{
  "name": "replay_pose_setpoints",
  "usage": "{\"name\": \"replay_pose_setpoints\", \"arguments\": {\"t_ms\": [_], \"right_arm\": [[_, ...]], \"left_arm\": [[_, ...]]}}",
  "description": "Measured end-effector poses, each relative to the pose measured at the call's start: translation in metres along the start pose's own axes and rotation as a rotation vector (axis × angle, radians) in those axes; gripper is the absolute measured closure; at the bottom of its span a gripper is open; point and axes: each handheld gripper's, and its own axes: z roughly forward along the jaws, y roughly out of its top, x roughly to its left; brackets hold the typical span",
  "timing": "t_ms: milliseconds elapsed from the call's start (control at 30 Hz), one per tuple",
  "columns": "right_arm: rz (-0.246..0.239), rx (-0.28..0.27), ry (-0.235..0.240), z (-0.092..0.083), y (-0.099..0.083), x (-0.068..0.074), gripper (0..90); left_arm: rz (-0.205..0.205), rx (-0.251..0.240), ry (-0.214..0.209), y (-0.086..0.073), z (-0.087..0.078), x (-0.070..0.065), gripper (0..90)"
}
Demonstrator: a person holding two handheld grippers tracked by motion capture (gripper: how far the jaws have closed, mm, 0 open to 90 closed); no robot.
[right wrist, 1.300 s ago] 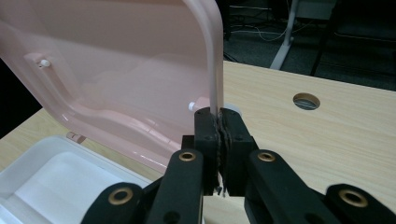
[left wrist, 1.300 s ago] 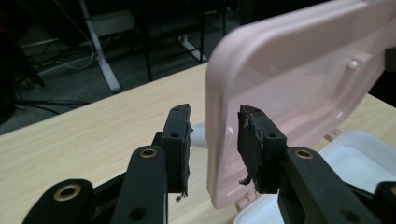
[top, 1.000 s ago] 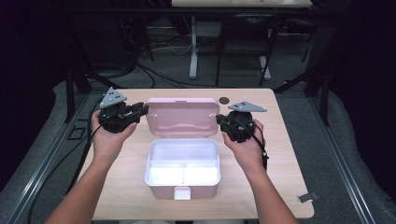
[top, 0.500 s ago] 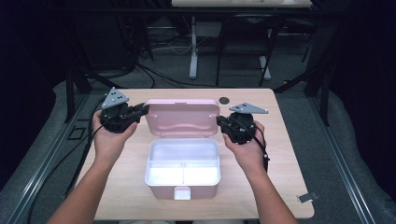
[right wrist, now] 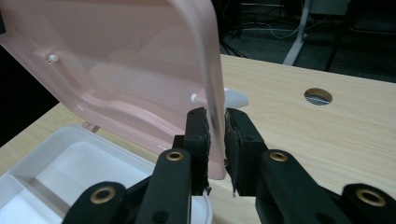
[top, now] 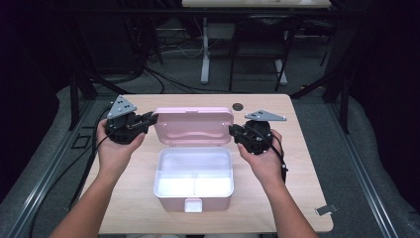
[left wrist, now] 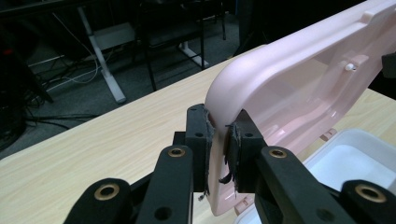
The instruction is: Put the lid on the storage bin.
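Note:
A pink lunch box stands open mid-table, its white divided base [top: 159, 171] toward the person and its lid [top: 193, 126] raised upright behind it. My left gripper [top: 151, 117] is at the lid's left edge. Its jaws have been closing, and its pads [left wrist: 200, 133] now press on the lid's rim [left wrist: 299, 79]. My right gripper [top: 234, 131] is at the lid's right edge. Its jaws have just been opening; the lid's rim [right wrist: 116, 60] stands between the pads with a thin gap at one pad [right wrist: 236, 140]. The base's compartments [right wrist: 46, 154] hold nothing.
The wooden table [top: 297, 163] has a round cable hole [top: 238, 106] behind the lid's right corner. Cables trail from the left gripper off the table's left side. Desk legs and wires stand on the floor beyond, and a small metal piece [top: 324, 210] lies on the floor at the right.

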Motion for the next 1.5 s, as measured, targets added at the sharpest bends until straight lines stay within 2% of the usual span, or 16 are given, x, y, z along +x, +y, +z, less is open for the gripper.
{"name": "replay_pose_setpoints", "arguments": {"t_ms": [167,267,400,500,533,633,767,800,1300,1500], "right_arm": [[-0.006,-0.022,0.000,-0.008,0.003,-0.001,76.9],[-0.011,-0.033,0.016,-0.012,0.005,-0.001,76.9],[-0.026,-0.050,0.014,-0.016,0.009,0.002,76.9],[-0.039,-0.064,0.032,-0.020,0.013,0.005,76.2],[-0.042,-0.065,0.018,-0.021,0.014,0.006,75.8],[-0.060,-0.075,0.040,-0.026,0.017,0.010,75.4],[-0.081,-0.093,0.030,-0.032,0.018,0.015,75.4],[-0.082,-0.093,0.019,-0.032,0.018,0.016,75.4],[-0.103,-0.095,0.045,-0.044,0.006,0.022,74.8],[-0.110,-0.096,0.045,-0.047,0.002,0.024,74.7]], "left_arm": [[0.010,-0.007,0.004,-0.002,-0.003,-0.003,79.9],[0.010,-0.004,0.001,-0.003,-0.005,-0.004,79.7],[0.008,-0.008,-0.008,-0.004,-0.007,-0.006,79.1],[0.006,-0.006,-0.014,-0.006,-0.009,-0.006,78.9],[0.005,-0.007,-0.015,-0.006,-0.009,-0.006,78.8],[0.006,-0.009,-0.018,-0.007,-0.011,-0.008,78.5],[0.010,-0.004,-0.025,-0.008,-0.014,-0.009,77.8],[0.011,-0.003,-0.024,-0.009,-0.015,-0.010,77.7],[0.038,-0.001,-0.031,-0.014,-0.025,-0.021,72.3],[0.024,-0.013,-0.045,-0.017,-0.027,-0.022,70.4]]}}
